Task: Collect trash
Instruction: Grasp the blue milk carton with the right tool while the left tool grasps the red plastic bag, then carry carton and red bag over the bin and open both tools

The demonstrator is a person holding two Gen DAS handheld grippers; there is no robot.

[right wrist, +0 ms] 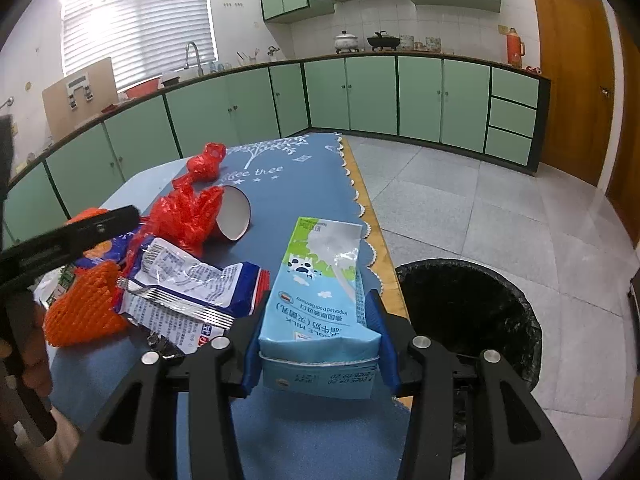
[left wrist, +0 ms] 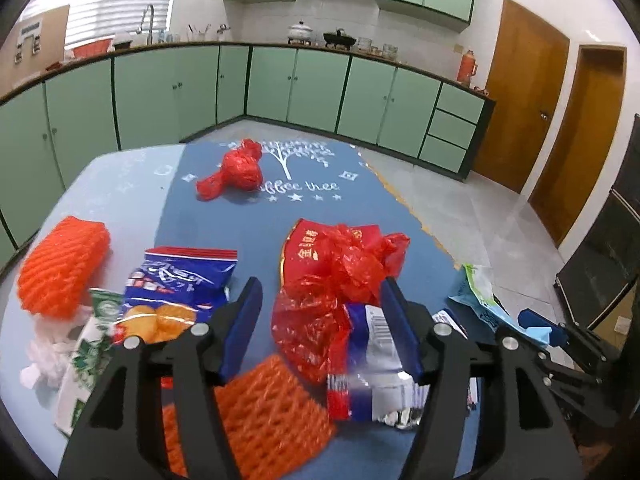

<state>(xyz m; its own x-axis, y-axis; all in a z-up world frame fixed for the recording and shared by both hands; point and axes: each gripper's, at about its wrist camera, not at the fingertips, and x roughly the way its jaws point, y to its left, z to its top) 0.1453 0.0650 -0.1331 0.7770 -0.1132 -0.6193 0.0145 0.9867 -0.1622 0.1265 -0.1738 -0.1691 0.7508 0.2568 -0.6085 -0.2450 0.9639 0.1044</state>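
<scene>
Trash lies on a blue table mat (left wrist: pixel 320 208). My left gripper (left wrist: pixel 320 308) is open, its jaws on either side of a crumpled red plastic bag (left wrist: pixel 320 304) and a blue-and-silver snack wrapper (left wrist: pixel 376 380), above an orange foam net (left wrist: pixel 260 412). My right gripper (right wrist: pixel 316 340) is shut on a light blue milk carton (right wrist: pixel 320 296) and holds it at the table's right edge, beside a black-lined trash bin (right wrist: pixel 468 312) on the floor. The carton also shows at the right of the left wrist view (left wrist: pixel 480 300).
A second red bag (left wrist: pixel 236 172) lies far on the mat. Another orange foam net (left wrist: pixel 64 268), a blue chip bag (left wrist: pixel 176 280), a green-white carton (left wrist: pixel 88 356) and white tissue (left wrist: pixel 44 360) lie left. A paper cup (right wrist: pixel 234 216) lies on its side. Green cabinets line the walls.
</scene>
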